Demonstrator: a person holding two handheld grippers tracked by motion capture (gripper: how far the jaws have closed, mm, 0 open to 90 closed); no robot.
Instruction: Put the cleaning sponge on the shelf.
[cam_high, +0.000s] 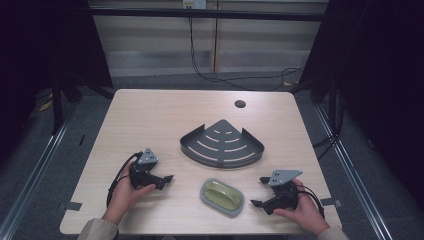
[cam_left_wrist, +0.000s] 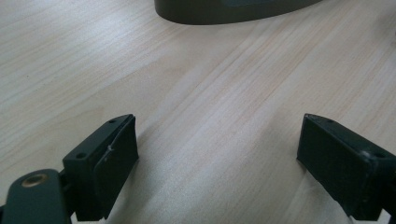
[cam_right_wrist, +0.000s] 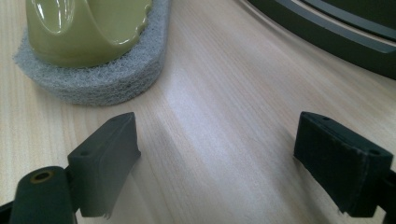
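Observation:
A dark grey corner rack (cam_high: 200, 145) with curved slots lies flat at the middle of the wooden table (cam_high: 150, 115). In front of it sits a scrubber (cam_high: 222, 196), an olive-green handle on a grey pad. My left gripper (cam_high: 166, 181) rests on the table at the front left, open, pointing right with bare wood between its jaws (cam_left_wrist: 219, 140); the rack's rim (cam_left_wrist: 224, 11) lies ahead. My right gripper (cam_high: 258, 191) lies just right of the scrubber, open and holding nothing (cam_right_wrist: 217, 135). The scrubber (cam_right_wrist: 88, 32) is ahead to its left, the rack's edge (cam_right_wrist: 327, 32) ahead to its right.
A round cable hole (cam_high: 240, 104) is near the table's far edge. Black cables (cam_high: 210, 75) run over the floor behind the table. Dark frame posts stand to the left and right of it.

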